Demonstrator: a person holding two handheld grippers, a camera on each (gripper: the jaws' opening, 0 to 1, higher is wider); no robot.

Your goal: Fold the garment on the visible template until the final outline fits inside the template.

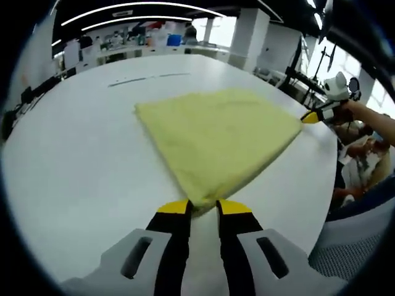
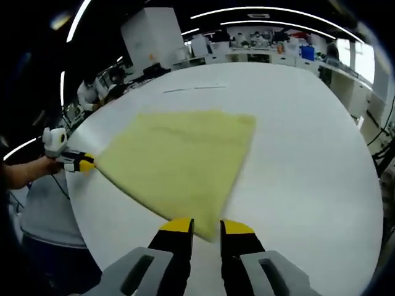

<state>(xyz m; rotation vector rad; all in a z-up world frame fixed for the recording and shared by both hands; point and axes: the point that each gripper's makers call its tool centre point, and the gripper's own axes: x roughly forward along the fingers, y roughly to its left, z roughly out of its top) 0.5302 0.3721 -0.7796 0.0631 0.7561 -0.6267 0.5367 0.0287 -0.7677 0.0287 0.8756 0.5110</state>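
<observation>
Laboratory or workshop hall: large white table (image 1: 74, 166), cluttered benches (image 2: 259, 46) along the far wall, curved ceiling light strips (image 1: 142, 6), white pillar (image 2: 151, 37).

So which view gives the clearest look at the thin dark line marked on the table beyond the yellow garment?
The left gripper view: the dark line runs long and distinct across the white table beyond the yellow garment. The right gripper view shows the line fainter and shorter, farther off.
</observation>
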